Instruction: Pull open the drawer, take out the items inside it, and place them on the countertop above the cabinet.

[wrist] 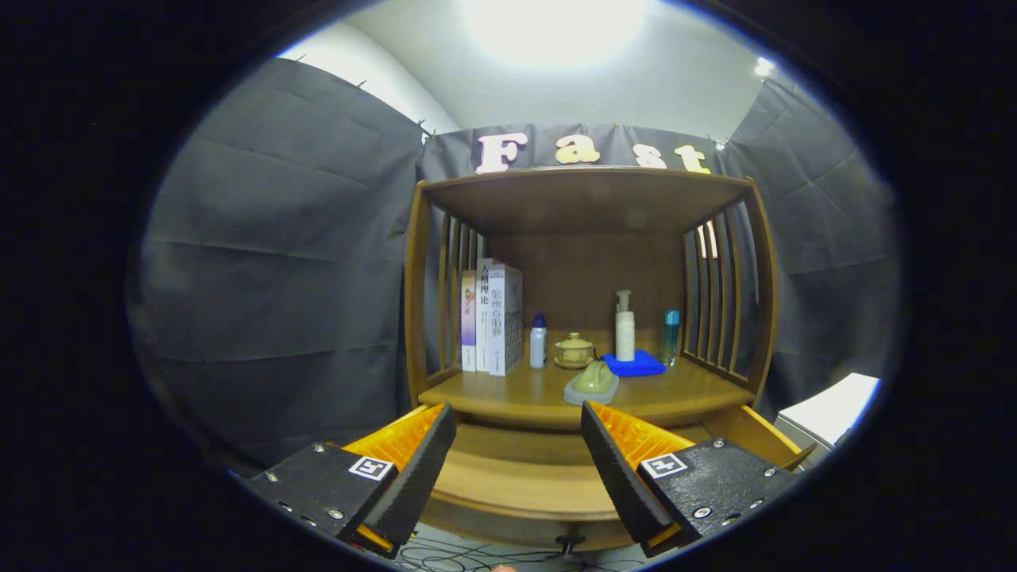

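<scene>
The wooden cabinet's drawer (516, 481) stands pulled open below the countertop (675, 393), and the part of its inside seen between my fingers shows bare wood. My gripper (518, 477) hovers open above the drawer, with nothing between its fingers. On the countertop just beyond the fingertips lies a yellow-green item on a pale grey base (592, 383). A blue cloth (633, 365) lies behind it, with a white pump bottle (624, 327) standing at its back edge.
Further back on the countertop stand three books (493, 319), a small white bottle with a blue cap (538, 342), a lidded yellow cup on a saucer (574, 350) and a teal bottle (671, 335). Slatted side walls and a top shelf enclose the counter. A white box (834, 409) sits right of the cabinet.
</scene>
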`<state>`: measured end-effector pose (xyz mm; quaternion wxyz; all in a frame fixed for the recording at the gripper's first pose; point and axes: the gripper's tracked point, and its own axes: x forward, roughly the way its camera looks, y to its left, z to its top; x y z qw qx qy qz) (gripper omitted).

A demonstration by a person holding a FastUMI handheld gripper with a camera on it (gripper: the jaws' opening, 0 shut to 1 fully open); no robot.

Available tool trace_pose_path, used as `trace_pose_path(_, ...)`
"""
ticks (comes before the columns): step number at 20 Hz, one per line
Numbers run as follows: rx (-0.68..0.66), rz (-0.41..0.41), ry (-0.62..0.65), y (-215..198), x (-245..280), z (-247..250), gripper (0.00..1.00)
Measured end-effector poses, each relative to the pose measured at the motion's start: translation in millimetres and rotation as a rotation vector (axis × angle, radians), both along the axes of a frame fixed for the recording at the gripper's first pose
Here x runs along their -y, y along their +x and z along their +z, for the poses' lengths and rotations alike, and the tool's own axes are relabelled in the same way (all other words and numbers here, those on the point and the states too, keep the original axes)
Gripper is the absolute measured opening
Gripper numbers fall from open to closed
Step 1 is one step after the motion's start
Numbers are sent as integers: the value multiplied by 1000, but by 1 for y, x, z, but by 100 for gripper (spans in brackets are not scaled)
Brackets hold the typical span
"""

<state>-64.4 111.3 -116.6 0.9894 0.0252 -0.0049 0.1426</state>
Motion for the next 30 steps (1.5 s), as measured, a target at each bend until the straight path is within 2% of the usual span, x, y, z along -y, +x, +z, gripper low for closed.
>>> trace_pose_path(7,-79,-152,-10,-35,48,-71,97)
trace_pose_path(11,-141,-156,30,-43,51,-107,97)
trace_pose_path(14,-164,-145,-5,-42,45,-126,97)
trace_pose_path(18,-163,-139,-41,-25,39,-136,97)
trace_pose_path(21,-158,-176,-65,-23,48,-142,93)
trace_pose_path(24,-164,-223,-68,-17,55,-144,94)
trace_pose_path(30,-154,-190,-43,8,59,-144,96)
